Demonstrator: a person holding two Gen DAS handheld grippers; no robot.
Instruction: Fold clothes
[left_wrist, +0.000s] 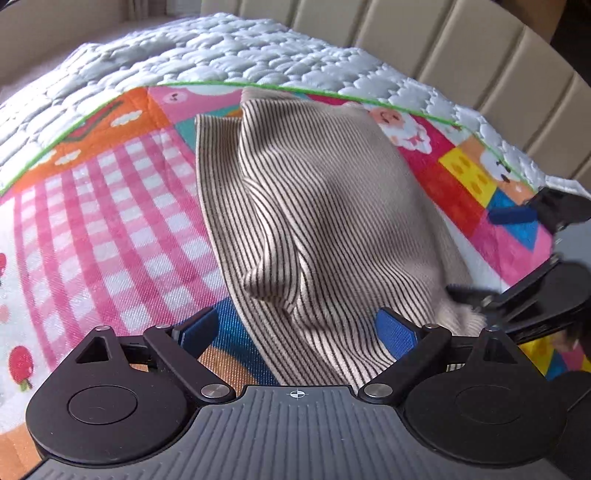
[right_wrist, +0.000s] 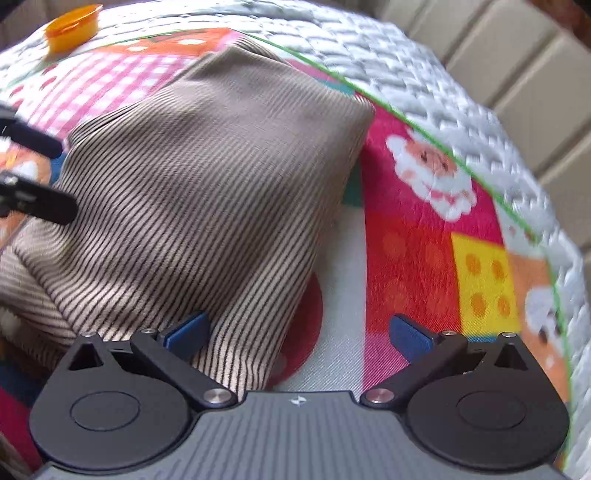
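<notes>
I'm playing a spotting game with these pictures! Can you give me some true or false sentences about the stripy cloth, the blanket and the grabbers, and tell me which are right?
1. The beige cloth with thin dark stripes lies on a colourful patchwork cartoon blanket. True.
2. The left hand-held gripper is shut tight. False: its blue pads are wide apart, with cloth between them.
3. An orange plastic lid sits near the blanket's far edge. True.
4. The cloth is plain red. False: it is beige with dark stripes.
5. The right hand-held gripper is open. True.
</notes>
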